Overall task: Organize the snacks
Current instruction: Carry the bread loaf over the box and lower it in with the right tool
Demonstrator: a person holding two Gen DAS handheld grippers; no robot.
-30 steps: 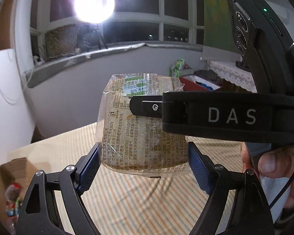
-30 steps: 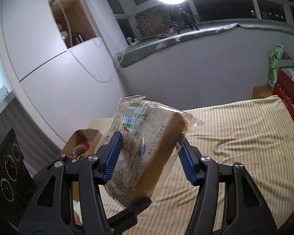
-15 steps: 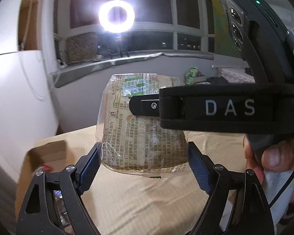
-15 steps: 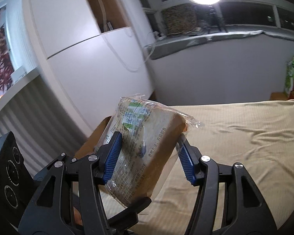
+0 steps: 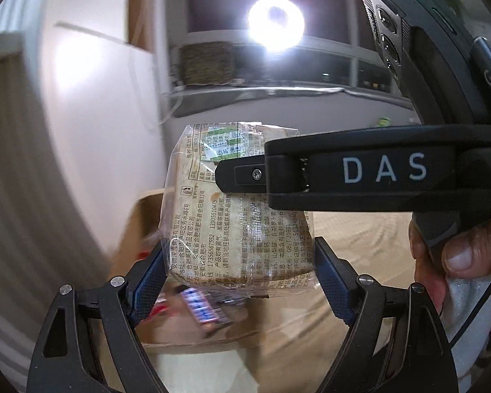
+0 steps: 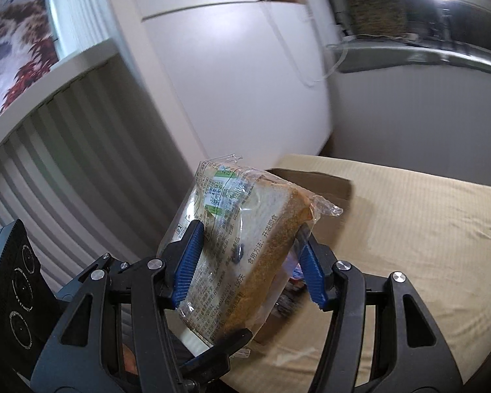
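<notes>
We hold one wrapped bread pack (image 5: 239, 229) in both the left claw (image 5: 240, 278) and right claw (image 6: 248, 262), above the cardboard box (image 6: 314, 181) at the bed (image 6: 425, 229) edge. Next: lower it in, then release.

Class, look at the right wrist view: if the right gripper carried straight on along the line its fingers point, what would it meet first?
Probably the open cardboard box just beyond the wrapped bread clamped in the right gripper; depth is unclear, so it might pass above the rim.
</notes>
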